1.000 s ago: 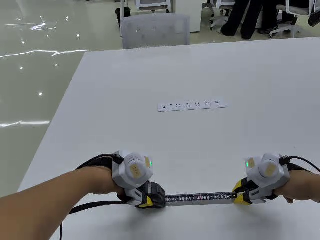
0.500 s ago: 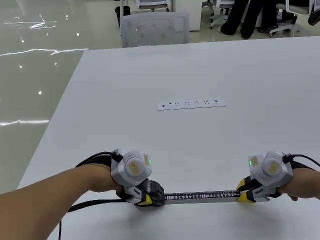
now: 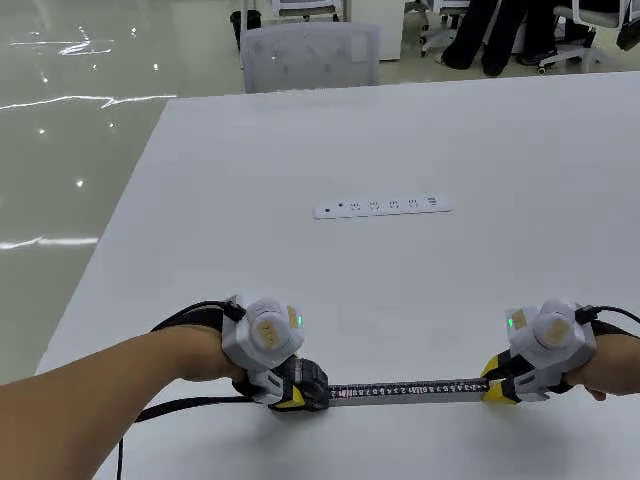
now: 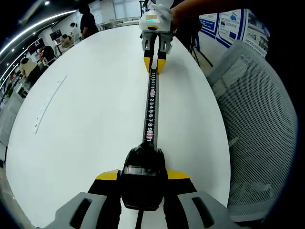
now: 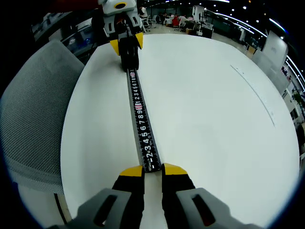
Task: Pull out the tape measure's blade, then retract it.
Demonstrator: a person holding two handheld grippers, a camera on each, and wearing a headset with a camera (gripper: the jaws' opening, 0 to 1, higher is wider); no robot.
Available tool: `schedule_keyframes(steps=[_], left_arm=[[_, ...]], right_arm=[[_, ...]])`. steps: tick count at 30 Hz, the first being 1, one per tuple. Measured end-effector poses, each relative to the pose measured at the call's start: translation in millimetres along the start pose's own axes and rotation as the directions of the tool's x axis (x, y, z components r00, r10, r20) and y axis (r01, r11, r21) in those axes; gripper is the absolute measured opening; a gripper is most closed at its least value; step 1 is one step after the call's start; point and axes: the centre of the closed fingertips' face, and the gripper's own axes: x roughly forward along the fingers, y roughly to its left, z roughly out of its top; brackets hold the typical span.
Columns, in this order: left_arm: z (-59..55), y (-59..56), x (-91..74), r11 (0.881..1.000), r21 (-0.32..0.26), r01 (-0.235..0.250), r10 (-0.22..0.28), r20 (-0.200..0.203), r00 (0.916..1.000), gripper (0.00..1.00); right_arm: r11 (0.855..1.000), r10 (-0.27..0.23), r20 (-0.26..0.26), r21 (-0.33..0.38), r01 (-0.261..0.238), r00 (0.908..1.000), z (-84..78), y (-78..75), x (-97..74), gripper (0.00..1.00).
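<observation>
A black tape measure case (image 3: 306,387) rests on the white table (image 3: 400,130) near its front edge, and my left gripper (image 3: 290,392) is shut on it; the case (image 4: 144,178) sits between the yellow-tipped jaws. Its numbered blade (image 3: 408,391) runs straight to the right, low over the table. My right gripper (image 3: 496,386) is shut on the blade's end, where the blade (image 5: 143,131) meets the yellow fingertips (image 5: 129,172). In the left gripper view the blade (image 4: 151,102) stretches toward the right gripper (image 4: 154,64); in the right gripper view the left gripper (image 5: 127,45) holds the case (image 5: 129,56).
A white power strip (image 3: 383,207) lies flat at the table's middle. A grey mesh chair (image 3: 311,55) stands at the far edge, and another mesh chair (image 4: 252,124) is close to the near edge. People stand at the back right (image 3: 500,35).
My right gripper has moved further right, drawing more blade out of the case. The left gripper and the case have stayed in place.
</observation>
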Motion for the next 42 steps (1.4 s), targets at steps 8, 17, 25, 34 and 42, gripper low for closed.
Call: schedule_keyframes(steps=[8,17,25,34,42], left_arm=[[-0.1,-0.1,-0.2,1.0,0.002,0.0,0.0,0.0,1.0,0.31],[-0.1,0.0,-0.1,1.0,0.003,0.002,-0.002,0.001,1.0,0.31],[0.2,0.2,0.5,1.0,0.003,0.003,-0.003,0.003,1.0,0.31],[0.6,0.2,1.0,1.0,0.001,0.004,-0.004,0.006,1.0,0.31],[1.0,0.7,0.8,1.0,0.0,0.0,0.0,0.018,0.9998,0.31]], right_arm=[[1.0,-0.002,-0.004,-0.002,0.002,1.0,-1.8,-0.6,-0.5,0.11],[1.0,-0.009,-0.008,0.004,0.009,0.9999,-4.4,-1.6,-1.9,0.11],[1.0,-0.016,-0.007,0.002,0.016,0.9998,-4.0,-1.0,-2.0,0.11],[0.999,0.001,-0.041,-0.037,-0.002,0.9992,-3.9,0.6,-1.4,0.13],[0.998,-0.002,-0.061,-0.062,-0.001,0.9982,-3.9,0.7,-1.5,0.14]])
